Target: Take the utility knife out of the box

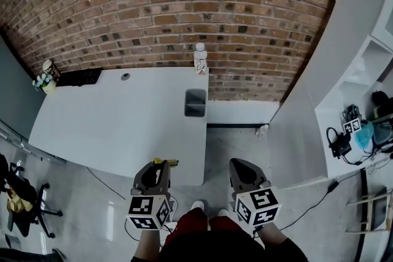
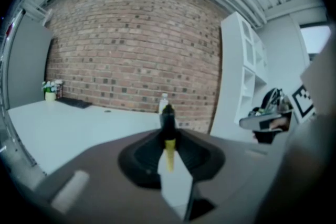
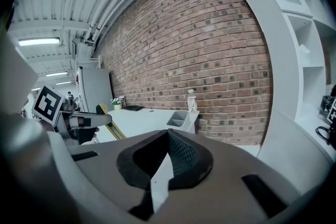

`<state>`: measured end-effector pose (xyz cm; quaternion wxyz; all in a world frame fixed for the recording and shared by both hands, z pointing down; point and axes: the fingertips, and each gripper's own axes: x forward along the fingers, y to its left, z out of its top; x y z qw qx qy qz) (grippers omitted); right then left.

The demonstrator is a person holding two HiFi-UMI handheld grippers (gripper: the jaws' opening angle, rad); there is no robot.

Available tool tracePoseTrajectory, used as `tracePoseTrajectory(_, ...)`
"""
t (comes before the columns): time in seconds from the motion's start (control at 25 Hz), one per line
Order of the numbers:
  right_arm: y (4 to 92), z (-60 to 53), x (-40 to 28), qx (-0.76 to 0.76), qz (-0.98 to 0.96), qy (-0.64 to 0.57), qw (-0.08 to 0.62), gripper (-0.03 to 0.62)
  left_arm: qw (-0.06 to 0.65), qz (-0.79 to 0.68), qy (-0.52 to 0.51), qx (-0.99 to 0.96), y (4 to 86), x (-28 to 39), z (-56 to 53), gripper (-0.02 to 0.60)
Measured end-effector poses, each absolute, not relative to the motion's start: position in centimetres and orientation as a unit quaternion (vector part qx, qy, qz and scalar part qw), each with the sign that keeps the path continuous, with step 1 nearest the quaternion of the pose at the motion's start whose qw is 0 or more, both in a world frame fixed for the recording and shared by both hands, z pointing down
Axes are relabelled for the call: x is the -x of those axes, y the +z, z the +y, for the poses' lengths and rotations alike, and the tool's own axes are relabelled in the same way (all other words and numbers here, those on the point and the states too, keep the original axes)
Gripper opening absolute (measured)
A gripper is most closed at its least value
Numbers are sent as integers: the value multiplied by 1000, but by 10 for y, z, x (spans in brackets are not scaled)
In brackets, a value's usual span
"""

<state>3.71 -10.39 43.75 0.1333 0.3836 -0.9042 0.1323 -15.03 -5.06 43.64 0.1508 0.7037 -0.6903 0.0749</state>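
My left gripper (image 1: 158,167) is shut on the utility knife (image 1: 168,162), a yellow and black tool. It hangs just off the near edge of the white table (image 1: 110,126). In the left gripper view the knife (image 2: 169,148) runs straight out between the jaws of the left gripper (image 2: 168,126), black tip forward. The grey open box (image 1: 195,102) stands at the table's right edge, well ahead of both grippers. My right gripper (image 1: 241,165) is to the right over the floor, shut with nothing in it; its jaws meet in the right gripper view (image 3: 168,134).
A plastic bottle (image 1: 200,58) stands at the table's far right corner by the brick wall. A black keyboard (image 1: 78,77) and small plants (image 1: 46,78) sit at the far left. White shelving (image 1: 362,83) with cables lines the right; an office chair (image 1: 24,202) is at the left.
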Motion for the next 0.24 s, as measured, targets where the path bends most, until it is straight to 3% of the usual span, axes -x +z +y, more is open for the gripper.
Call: tracePoseTrajectory(0.24, 436, -100, -47, -369, -910, 131, 134, 8, 146, -705, 75, -690, 431, 144, -43, 75)
